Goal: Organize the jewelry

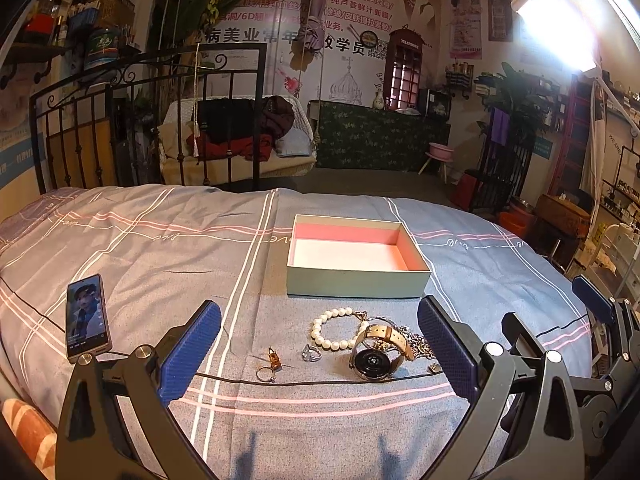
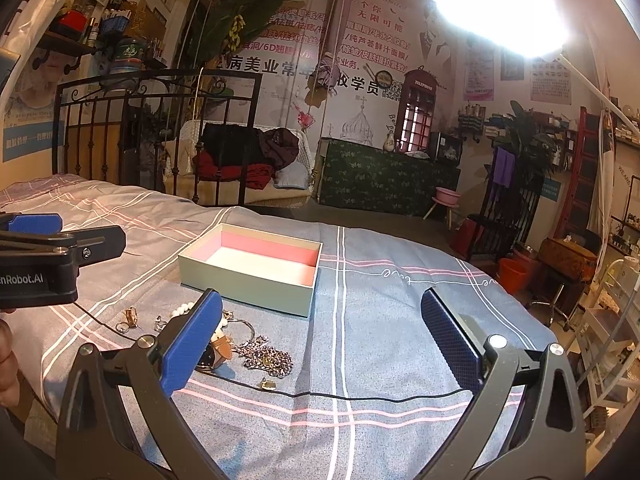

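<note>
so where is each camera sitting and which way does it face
Left wrist: on the left gripper, low over the bed, facing the box with the watch between its open fingers; the right gripper shows at the right edge.
Right wrist: on the right gripper, further right, same heading; the left gripper shows at the left edge.
Shared: box, watch, pearl bracelet.

"nRobot.AI" on the left gripper (image 2: 30,236) body – its start cut off, "TELEPHONE" on the red phone-booth picture (image 2: 416,114), "love" in script on the bedspread (image 2: 396,276), large Chinese lettering "美业" and "学员" on the wall poster (image 2: 352,40)
</note>
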The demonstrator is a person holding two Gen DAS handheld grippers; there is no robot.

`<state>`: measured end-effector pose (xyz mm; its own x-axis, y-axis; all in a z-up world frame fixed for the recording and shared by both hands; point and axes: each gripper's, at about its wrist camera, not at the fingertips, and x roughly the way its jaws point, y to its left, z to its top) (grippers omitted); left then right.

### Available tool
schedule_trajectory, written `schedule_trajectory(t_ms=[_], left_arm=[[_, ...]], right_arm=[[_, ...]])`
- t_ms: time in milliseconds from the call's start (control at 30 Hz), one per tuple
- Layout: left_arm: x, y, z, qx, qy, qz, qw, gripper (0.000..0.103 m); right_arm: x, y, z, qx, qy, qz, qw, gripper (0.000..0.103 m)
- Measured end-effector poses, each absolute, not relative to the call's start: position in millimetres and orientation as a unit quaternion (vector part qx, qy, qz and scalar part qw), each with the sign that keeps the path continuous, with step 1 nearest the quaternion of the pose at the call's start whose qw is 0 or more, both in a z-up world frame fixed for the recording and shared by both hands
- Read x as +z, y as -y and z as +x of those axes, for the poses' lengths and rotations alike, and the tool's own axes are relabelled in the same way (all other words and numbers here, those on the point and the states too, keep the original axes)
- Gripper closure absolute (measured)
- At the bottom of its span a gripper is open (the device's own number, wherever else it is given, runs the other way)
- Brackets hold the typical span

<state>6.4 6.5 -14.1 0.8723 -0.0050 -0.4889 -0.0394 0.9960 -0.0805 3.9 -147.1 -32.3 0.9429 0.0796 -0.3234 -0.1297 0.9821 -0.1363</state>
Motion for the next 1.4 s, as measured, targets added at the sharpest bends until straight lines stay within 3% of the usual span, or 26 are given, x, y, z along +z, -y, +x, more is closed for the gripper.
schedule_trajectory(t_ms=[1400], left_arm=[[-17.8, -11.9, 5.9, 0.012, -0.263, -0.056, 0.963, 0.006]], right_arm=[[-35.8, 146.8, 5.8, 0.054, -0.166, -0.076, 0.982, 0.005]])
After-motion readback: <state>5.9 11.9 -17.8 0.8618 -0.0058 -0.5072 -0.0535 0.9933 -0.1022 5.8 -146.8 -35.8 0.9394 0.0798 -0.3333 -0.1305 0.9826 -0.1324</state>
